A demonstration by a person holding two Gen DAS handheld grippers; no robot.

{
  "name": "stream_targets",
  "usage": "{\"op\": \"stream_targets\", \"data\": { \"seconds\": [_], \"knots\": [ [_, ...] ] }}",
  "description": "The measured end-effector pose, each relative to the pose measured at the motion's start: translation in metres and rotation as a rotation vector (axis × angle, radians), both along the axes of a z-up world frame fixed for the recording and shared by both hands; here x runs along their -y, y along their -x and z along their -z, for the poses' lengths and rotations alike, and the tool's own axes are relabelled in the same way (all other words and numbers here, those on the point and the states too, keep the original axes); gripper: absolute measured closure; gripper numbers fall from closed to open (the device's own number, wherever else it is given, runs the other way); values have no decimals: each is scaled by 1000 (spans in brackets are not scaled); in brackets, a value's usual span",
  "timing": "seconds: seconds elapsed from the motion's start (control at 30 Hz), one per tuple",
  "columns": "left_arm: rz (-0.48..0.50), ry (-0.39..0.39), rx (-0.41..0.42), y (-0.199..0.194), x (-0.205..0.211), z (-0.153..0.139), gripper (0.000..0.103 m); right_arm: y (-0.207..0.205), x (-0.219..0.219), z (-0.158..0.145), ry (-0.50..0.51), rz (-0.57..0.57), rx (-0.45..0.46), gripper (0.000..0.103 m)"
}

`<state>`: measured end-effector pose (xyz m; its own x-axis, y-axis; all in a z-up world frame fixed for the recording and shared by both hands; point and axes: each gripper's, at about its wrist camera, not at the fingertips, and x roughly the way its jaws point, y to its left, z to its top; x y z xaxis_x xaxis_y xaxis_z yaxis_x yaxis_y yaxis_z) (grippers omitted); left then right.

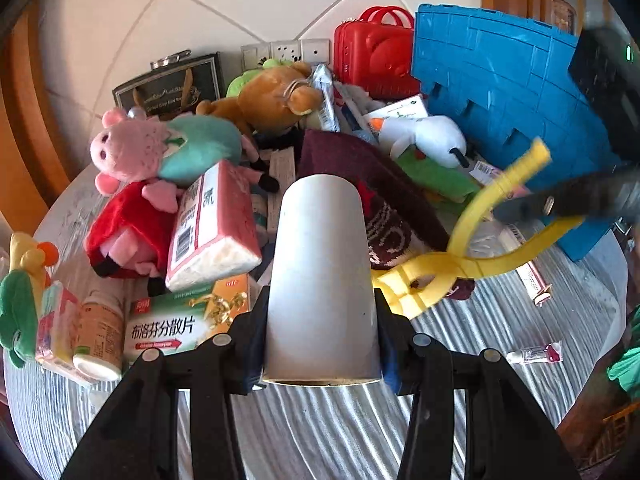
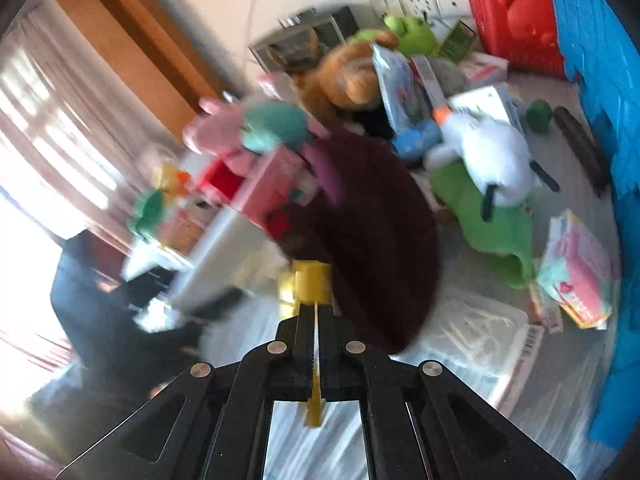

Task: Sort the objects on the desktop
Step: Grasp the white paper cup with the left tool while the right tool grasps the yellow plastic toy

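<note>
My left gripper (image 1: 322,356) is shut on a white paper cup (image 1: 322,280), held on its side above the table with its base pointing away. My right gripper (image 2: 316,344) is shut on one handle of a yellow plastic clip (image 2: 310,284); the clip also shows in the left wrist view (image 1: 460,256), hanging over a maroon knitted cloth (image 1: 380,208). The right gripper shows there as a dark blur (image 1: 560,204). Pink pig plush toys (image 1: 136,148), a brown bear plush (image 1: 276,96) and a white plush (image 1: 436,136) lie in a pile behind.
A blue crate (image 1: 512,92) stands at the right, a red toy case (image 1: 372,56) behind it. A tissue pack (image 1: 216,228), a medicine box (image 1: 176,324) and a pill bottle (image 1: 100,336) lie at left. A small tube (image 1: 536,354) lies on the striped tablecloth (image 1: 320,432).
</note>
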<state>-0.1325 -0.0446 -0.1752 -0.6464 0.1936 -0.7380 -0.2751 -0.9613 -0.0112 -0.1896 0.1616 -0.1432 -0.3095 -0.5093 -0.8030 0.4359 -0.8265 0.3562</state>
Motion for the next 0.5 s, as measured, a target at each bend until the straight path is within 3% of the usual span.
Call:
{"op": "stream_targets", "data": {
  "seconds": [0.07, 0.13, 0.17, 0.2, 0.27, 0.4, 0.5],
  "knots": [
    [-6, -2, 12, -1, 2, 4, 58, 1, 1, 25, -91, 0, 20, 100],
    [-8, -3, 14, -3, 4, 6, 58, 2, -2, 46, -78, -9, 119, 95],
    [-9, -2, 14, -4, 5, 7, 58, 1, -1, 55, -107, -13, 139, 82],
    [-10, -5, 12, -5, 7, 7, 58, -2, 1, 57, -136, -25, 135, 60],
    [-12, -13, 13, -5, 10, 7, 58, -9, 3, 53, -203, -60, 87, 38],
    [-11, -23, 1, -10, 13, 5, 58, -22, -5, 37, -294, -112, 32, 36],
    [-15, -36, -8, -13, 16, 3, 58, -34, -4, 13, -219, -191, -20, 36]
  ]
}}
